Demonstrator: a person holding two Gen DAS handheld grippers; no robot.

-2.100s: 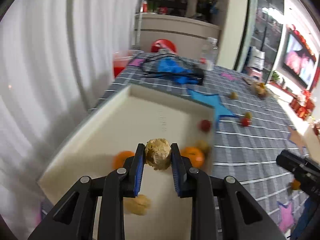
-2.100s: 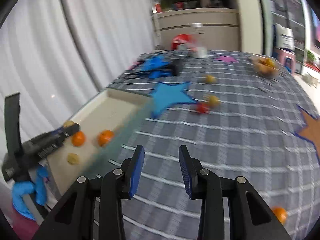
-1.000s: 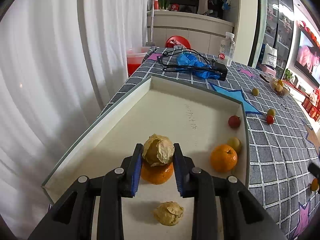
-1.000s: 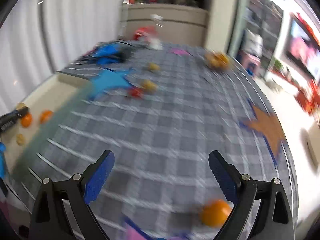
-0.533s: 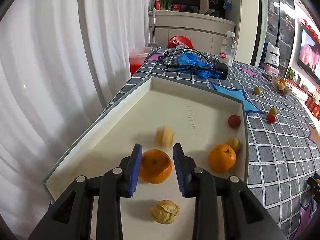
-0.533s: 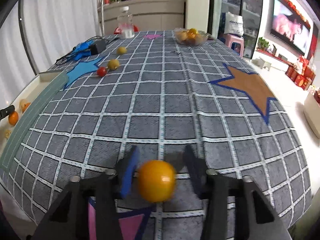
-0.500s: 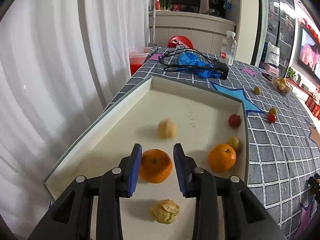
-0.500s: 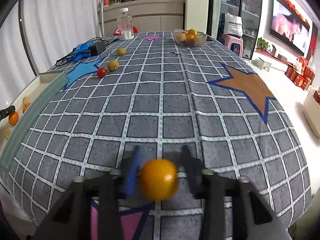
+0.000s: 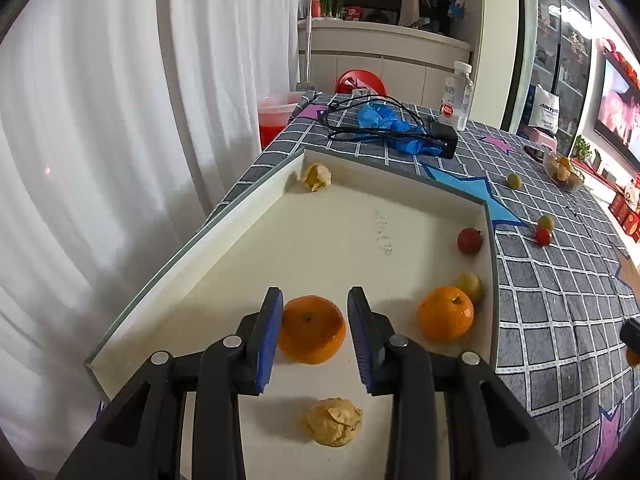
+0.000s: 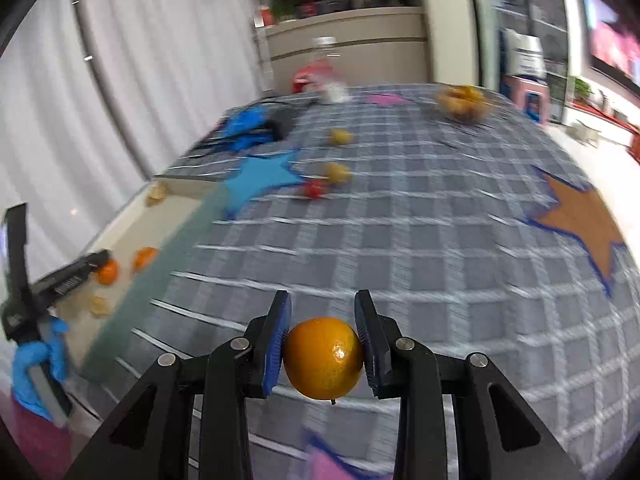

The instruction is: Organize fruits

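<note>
Left gripper (image 9: 314, 330) is empty now, jaws parted. The husked fruit it was carrying a second ago has been let go and has rolled; it sits in the far left corner of the cream tray (image 9: 192, 258), touching the tray wall: husked fruit (image 9: 316, 176). A mandarin (image 9: 311, 329) shows between the blue pads, but it's lying on the tray floor below them, with a gap on each side. Not a grasp.

Also in the tray: second mandarin (image 9: 446, 314) against the right wall with a small yellow-green fruit (image 9: 470, 285) touching it behind, a red fruit (image 9: 469, 240) further along that wall, and another husked fruit (image 9: 333, 421) at the near end, under the gripper.

Right gripper (image 10: 323, 342) has closed on an orange citrus fruit (image 10: 323, 358), pads pressed on both sides, lifted off the checked tablecloth (image 10: 420, 240). Half a second ago the fruit was only framed, with the jaws blurred in motion. This view is motion-blurred and the tray is at far left in it, so I'd say it's swinging over for the next drop.

Left to collect, right of the tray: red fruit (image 9: 543, 236) touching a yellow-green one (image 9: 545, 222), another (image 9: 514, 181) further back. Glass bowl (image 9: 565, 170) of fruit at the far edge. Unclear whether that counts.
</note>
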